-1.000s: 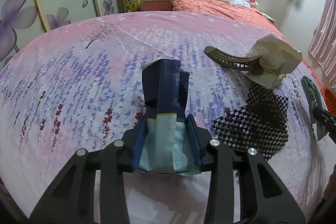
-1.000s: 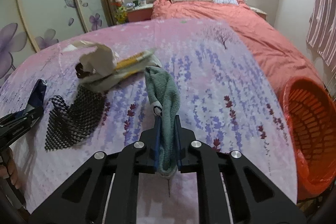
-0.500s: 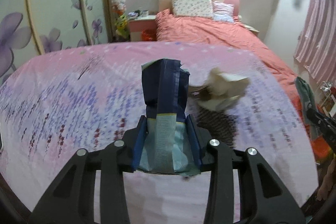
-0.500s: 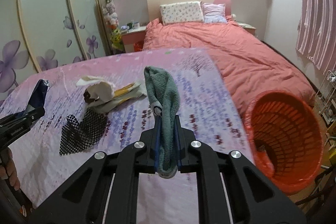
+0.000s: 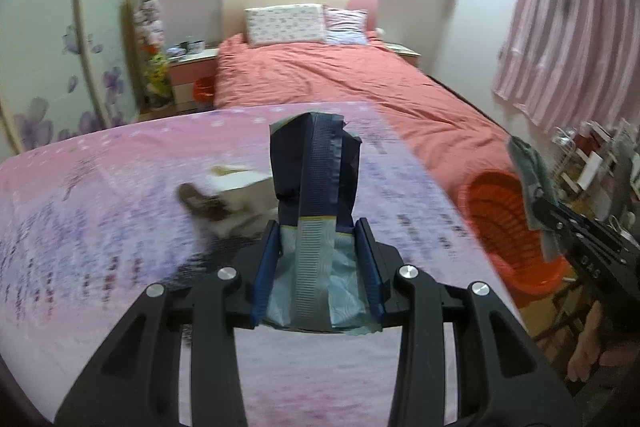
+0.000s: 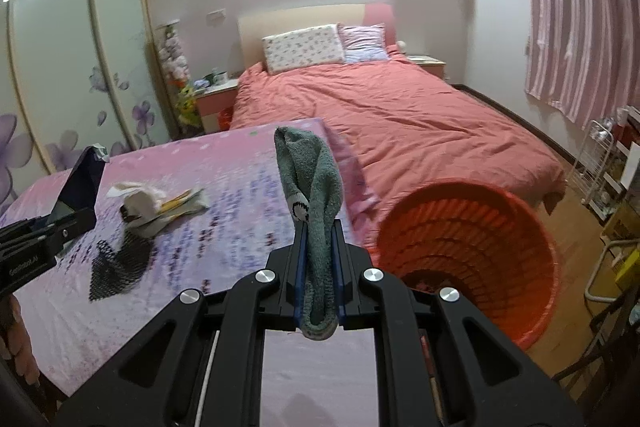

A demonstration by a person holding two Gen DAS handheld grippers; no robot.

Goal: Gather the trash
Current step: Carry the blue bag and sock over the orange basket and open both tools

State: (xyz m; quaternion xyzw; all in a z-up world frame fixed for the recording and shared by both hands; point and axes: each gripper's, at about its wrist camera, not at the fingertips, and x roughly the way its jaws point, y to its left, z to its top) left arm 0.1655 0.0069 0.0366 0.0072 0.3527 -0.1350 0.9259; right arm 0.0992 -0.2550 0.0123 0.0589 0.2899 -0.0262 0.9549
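Note:
My left gripper (image 5: 316, 259) is shut on a dark blue and pale blue wrapper (image 5: 314, 179), held above the pink flowered table (image 5: 100, 227). My right gripper (image 6: 318, 267) is shut on a green sock (image 6: 314, 183), held near the table's right edge beside the orange basket (image 6: 472, 247). The basket also shows in the left wrist view (image 5: 500, 219), on the floor to the right. Crumpled paper trash (image 6: 156, 205) and a black mesh piece (image 6: 120, 265) lie on the table to the left.
A bed with a red cover (image 6: 392, 123) stands behind the table. Wardrobe doors (image 6: 60, 67) are at the left, striped curtains (image 6: 580, 27) and a wire rack (image 6: 600, 163) at the right.
Both grippers have risen and swung right, still holding the wrapper and the sock. The orange basket has come into view close to the right gripper. The paper and mesh now lie further left.

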